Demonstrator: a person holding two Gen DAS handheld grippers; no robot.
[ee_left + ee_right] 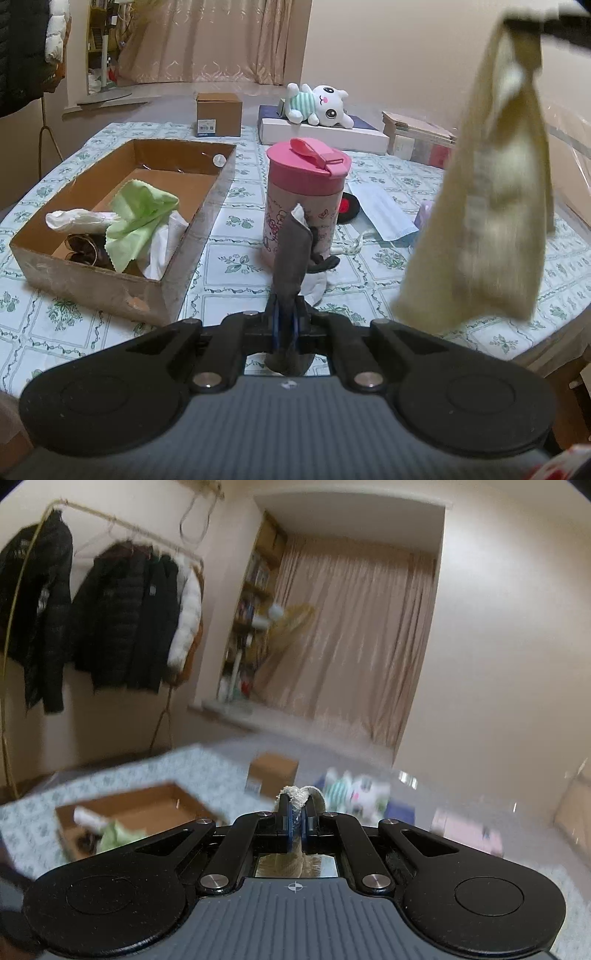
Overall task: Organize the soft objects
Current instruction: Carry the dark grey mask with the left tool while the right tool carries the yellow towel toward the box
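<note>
Two cloths lifted: left tongs [287,321] clamp grey sock [291,254], right tongs [295,818] clamp cream cloth [487,184]; box [92,273] at ten o'clock holds several; mask [384,212] remains on table [229,266].

Warm dim indoor light, fisheye-bent edges; right wrist view smeared by motion blur.

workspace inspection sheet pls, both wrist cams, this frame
Surface: table under a floral cloth.
Job's things: cardboard box holding a green cloth and white cloths; grey sock and cream towel both lifted.
Clutter: pink cup, face mask, plush rabbit, small carton, books.
Grippers: left tongs shut on the grey sock; right tongs shut on the cream towel.
Cables: white cord beside the cup.
Surroundings: curtains, coats on a rail.
</note>
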